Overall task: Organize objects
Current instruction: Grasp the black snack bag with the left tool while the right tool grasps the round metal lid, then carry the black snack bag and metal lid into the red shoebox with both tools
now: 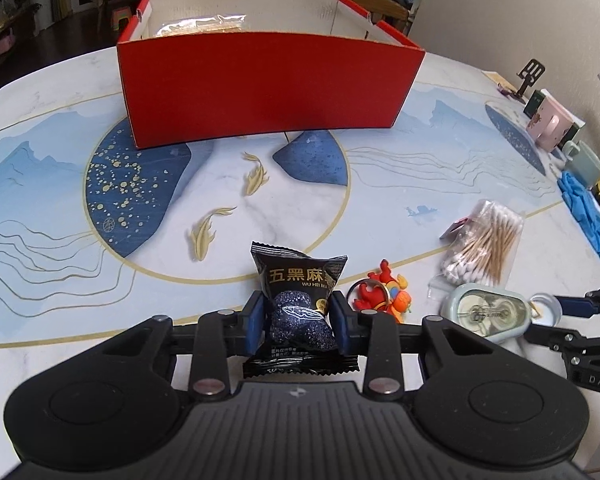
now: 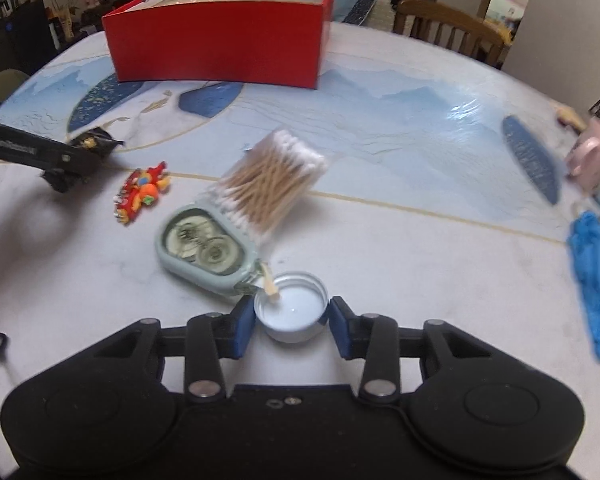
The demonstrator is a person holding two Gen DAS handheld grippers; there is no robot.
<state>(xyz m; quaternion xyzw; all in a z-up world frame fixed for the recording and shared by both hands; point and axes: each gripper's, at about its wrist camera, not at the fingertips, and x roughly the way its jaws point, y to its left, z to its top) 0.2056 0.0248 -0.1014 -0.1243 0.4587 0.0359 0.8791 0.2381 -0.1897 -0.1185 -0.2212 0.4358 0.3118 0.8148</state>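
Your left gripper [image 1: 298, 322] has its fingers clamped on the black snack packet [image 1: 299, 308], which stands upright with the red box [image 1: 268, 88] straight ahead across the surface. Your right gripper [image 2: 291, 320] sits with fingers apart around the small tin [image 2: 291, 312], apparently not yet gripping; the box lies ahead-left.

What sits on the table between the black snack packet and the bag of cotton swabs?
In the left wrist view, a red and orange toy keychain lies between the black snack packet and the bag of cotton swabs.
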